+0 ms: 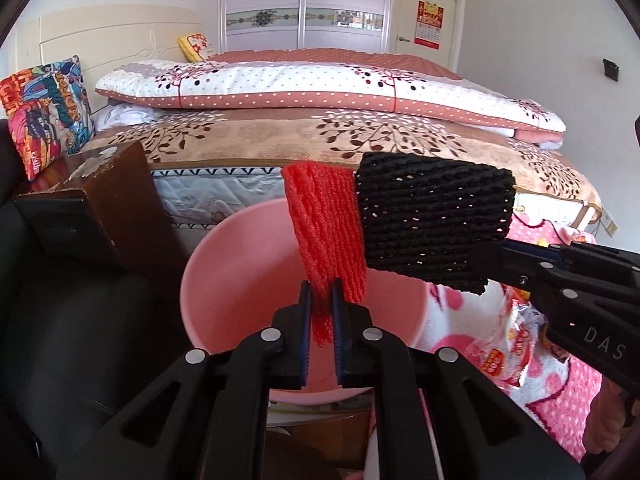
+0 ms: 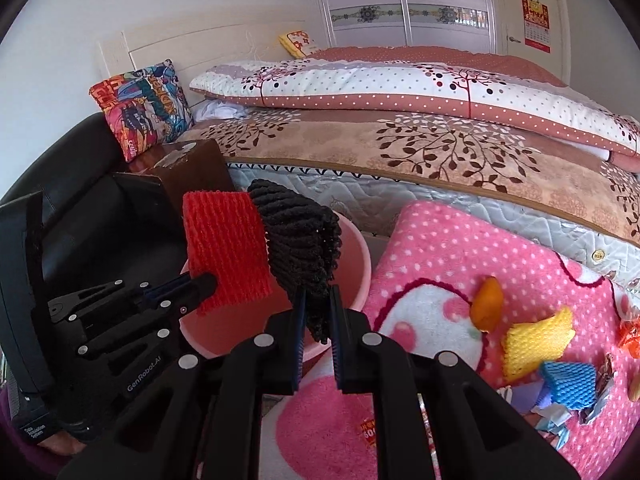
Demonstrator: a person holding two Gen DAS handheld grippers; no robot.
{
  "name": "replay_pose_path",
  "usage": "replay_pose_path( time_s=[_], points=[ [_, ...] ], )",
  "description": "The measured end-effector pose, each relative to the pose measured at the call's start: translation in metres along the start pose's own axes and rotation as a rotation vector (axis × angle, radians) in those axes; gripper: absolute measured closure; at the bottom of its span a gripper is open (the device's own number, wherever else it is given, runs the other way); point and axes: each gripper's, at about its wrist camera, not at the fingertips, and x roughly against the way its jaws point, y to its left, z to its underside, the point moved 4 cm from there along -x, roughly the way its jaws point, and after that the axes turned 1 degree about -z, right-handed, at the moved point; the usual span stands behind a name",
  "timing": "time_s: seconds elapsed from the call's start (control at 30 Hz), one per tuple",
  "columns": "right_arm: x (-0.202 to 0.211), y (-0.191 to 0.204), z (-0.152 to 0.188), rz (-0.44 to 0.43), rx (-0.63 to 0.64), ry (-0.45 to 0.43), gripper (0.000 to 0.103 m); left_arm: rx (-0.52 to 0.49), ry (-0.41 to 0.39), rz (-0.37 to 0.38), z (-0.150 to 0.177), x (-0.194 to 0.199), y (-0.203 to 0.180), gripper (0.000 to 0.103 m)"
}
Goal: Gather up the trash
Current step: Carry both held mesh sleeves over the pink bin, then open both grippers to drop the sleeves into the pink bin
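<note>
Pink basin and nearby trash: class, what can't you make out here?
- Pink basin contents: both views, floor hidden by the red foam net, black foam net and grippers.
- Snack wrapper print: left wrist view, too small, partly behind the right gripper.
- Scraps beside the blue foam net: right wrist view, too small to identify.

Readable text, taken from the pink basin [image 2: 360,264] outward.

- Left tool [image 2: 200,282], left of the basin in the right wrist view: "GenRobot.AI" in white along its black body. Lower on the same unit, small white print, seems to read "Data Acquisition System"; not sure.
- Right tool [image 1: 486,268], right of the basin in the left wrist view: "DAS" in grey on its black housing.
- Patterned cushion [image 1: 44,110], far left beyond the basin: large comic-style lettering, distorted, not readable with certainty.
- Red wall calendar [image 1: 430,24] on the door, far behind the basin: print too small.
- Red wrapper [image 1: 506,354] right of the basin: digits look like "600"; blurred.
</note>
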Motion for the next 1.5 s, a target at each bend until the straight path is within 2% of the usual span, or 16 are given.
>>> replay_pose_path(
  time_s=[0.27,0.77,0.83,0.9,0.97,1.17,1.3,1.5],
  points=[
    [-0.033,0.013,0.0,0.005,0.007,0.054,0.092,0.047,0.038,-0.031,0.007,-0.016,0.028,0.094],
    [-0.055,0.018,0.01,0.02,0.003,0.094,0.092,0.08,0.084,-0.042,0.019,-0.032,0.046,0.093],
    [-0.055,0.018,0.009,0.021,0.003,0.091,0.088,0.084,0.088,-0.034,0.019,-0.032,0.046,0.09],
    [-0.055,0.017,0.009,0.025,0.001,0.083,0.078,0.093,0.088,-0.023,0.019,-0.032,0.047,0.072],
    [-0.053,0.016,0.008,0.022,-0.003,0.075,0.075,0.1,0.082,-0.012,0.018,-0.031,0.048,0.065],
    [-0.041,0.014,0.006,0.012,-0.003,0.033,0.063,0.13,0.064,0.012,0.017,-0.022,0.053,0.06],
    [-0.022,0.013,0.006,0.017,0.005,-0.026,0.054,0.149,0.038,0.032,0.015,-0.013,0.055,0.058],
    [0.015,0.005,0.015,0.081,0.02,-0.124,0.039,0.122,-0.01,0.078,0.015,0.002,0.045,0.058]
  ],
)
